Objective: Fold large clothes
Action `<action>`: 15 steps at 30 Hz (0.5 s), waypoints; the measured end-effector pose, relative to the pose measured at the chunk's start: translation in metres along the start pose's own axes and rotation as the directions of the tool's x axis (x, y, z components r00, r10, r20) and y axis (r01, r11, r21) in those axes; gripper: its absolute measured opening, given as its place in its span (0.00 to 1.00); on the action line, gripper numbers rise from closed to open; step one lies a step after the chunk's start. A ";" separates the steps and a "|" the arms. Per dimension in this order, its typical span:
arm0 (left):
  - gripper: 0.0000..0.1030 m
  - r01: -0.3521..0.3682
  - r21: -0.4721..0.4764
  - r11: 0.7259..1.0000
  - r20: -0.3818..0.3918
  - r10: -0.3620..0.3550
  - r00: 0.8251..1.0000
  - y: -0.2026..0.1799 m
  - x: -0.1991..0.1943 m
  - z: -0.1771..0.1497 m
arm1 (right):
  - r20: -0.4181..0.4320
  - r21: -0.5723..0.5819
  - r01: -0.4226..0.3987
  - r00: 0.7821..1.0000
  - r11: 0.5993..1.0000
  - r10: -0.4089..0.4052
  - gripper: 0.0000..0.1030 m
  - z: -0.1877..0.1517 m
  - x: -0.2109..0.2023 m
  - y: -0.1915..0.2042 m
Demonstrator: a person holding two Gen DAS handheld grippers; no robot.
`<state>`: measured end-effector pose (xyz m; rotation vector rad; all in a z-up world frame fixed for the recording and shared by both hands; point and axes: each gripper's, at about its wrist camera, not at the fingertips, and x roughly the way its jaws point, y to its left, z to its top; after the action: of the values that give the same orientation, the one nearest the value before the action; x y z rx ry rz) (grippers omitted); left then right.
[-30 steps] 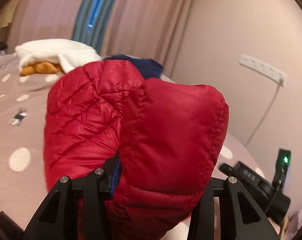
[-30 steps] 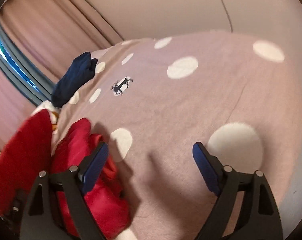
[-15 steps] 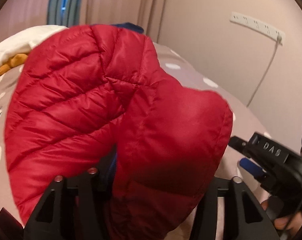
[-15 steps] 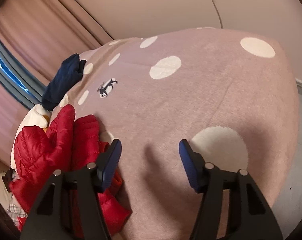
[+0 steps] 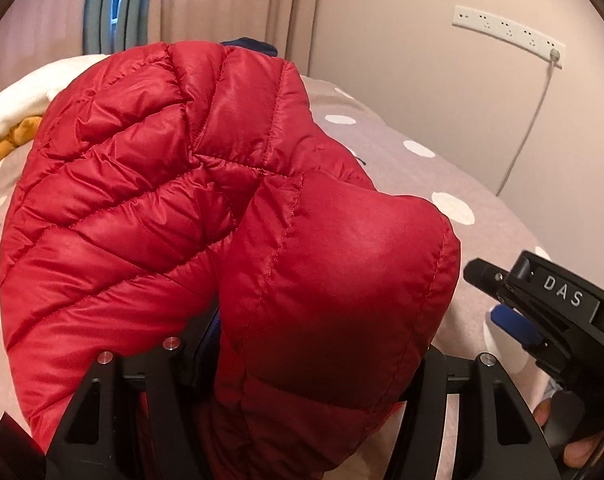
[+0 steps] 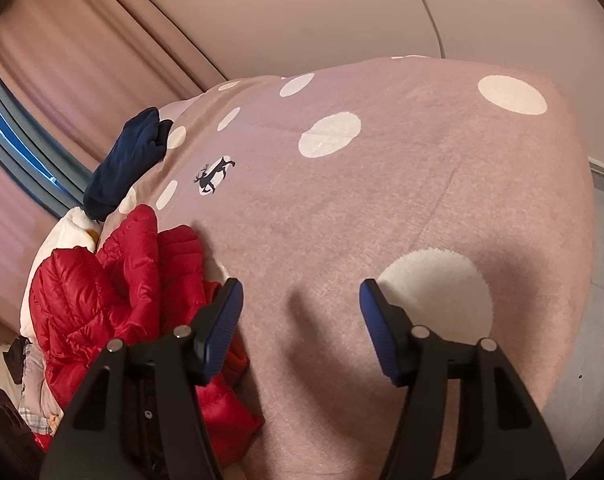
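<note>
A red quilted puffer jacket fills the left wrist view. My left gripper is shut on its fabric and holds it up above the bed; the fingertips are hidden under the cloth. In the right wrist view the same jacket hangs bunched at the left. My right gripper is open and empty over the bedspread, just right of the jacket. It also shows in the left wrist view at the right edge.
The bed has a pink spotted bedspread with a deer print. A navy garment and a white cloth lie at its far side. Curtains and a wall power strip are behind.
My left gripper has lifted and swung the red jacket, which now fills more of the view. My right gripper has narrowed somewhat, moved closer to the jacket, and stays empty.
</note>
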<state>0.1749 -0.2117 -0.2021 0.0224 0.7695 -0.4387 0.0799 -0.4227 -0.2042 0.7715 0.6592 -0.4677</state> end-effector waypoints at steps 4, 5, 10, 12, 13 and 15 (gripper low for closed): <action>0.60 -0.017 -0.019 1.000 -0.005 0.017 1.000 -0.005 0.007 0.002 | -0.003 0.004 0.031 1.000 1.000 -0.031 0.60 -0.001 0.000 -0.004; 0.60 -0.019 -0.029 0.999 -0.006 0.019 1.000 -0.006 0.007 0.003 | -0.005 0.011 0.032 0.999 0.999 -0.032 0.60 -0.002 0.000 -0.006; 0.60 -0.043 -0.088 0.995 -0.013 0.042 0.999 -0.013 0.011 0.010 | -0.012 0.032 0.040 0.999 0.999 -0.040 0.60 -0.002 0.001 -0.012; 0.60 -0.056 -0.096 0.994 -0.016 0.055 0.998 -0.017 0.011 0.009 | -0.008 0.032 0.042 0.999 0.999 -0.041 0.60 -0.001 0.000 -0.012; 0.60 -0.064 -0.099 0.993 -0.016 0.062 0.998 -0.019 0.011 0.010 | -0.007 0.031 0.041 0.999 0.999 -0.041 0.60 -0.002 -0.001 -0.012; 0.60 -0.080 -0.109 0.991 -0.015 0.079 0.997 -0.024 0.011 0.010 | -0.009 0.023 0.046 0.999 0.999 -0.046 0.60 -0.002 -0.001 -0.011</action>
<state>0.1789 -0.2391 -0.1988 -0.0468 0.7990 -0.3206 0.0717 -0.4278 -0.2099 0.7814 0.6813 -0.5151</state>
